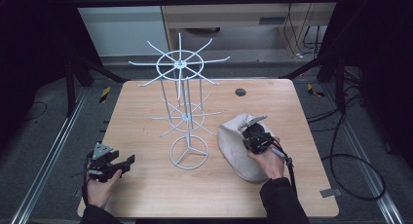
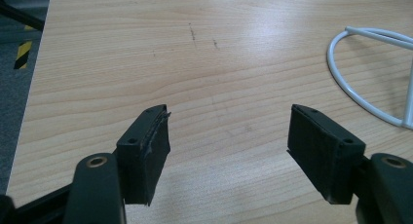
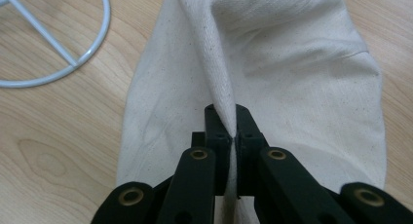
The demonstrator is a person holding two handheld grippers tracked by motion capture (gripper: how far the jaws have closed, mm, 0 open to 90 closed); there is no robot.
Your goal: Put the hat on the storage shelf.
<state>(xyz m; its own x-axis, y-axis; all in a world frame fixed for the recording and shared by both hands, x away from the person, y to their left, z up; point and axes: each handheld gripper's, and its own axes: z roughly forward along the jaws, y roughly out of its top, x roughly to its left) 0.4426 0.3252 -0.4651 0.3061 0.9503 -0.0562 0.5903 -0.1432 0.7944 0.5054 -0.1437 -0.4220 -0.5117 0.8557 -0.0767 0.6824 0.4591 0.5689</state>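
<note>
A cream cloth cap (image 1: 237,145) lies on the wooden table (image 1: 146,185) at the right. My right gripper (image 1: 254,136) is shut on a raised fold of the cream cloth cap (image 3: 292,63), with the fabric pinched between the right gripper's (image 3: 227,118) black jaws. A white wire display stand (image 1: 181,87) with two tiers of radiating hooks rises at the table's middle, its ring base (image 1: 189,152) just left of the cap. Near the front left corner, my left gripper (image 1: 124,164) stands open over bare wood, and nothing lies between the left gripper's (image 2: 229,131) jaws.
The stand's ring base (image 2: 363,73) curves in at the right of the left gripper view, and its ring (image 3: 68,63) lies left of the cap. A small black round insert (image 1: 240,92) sits in the far tabletop. Cables trail on the floor at the right.
</note>
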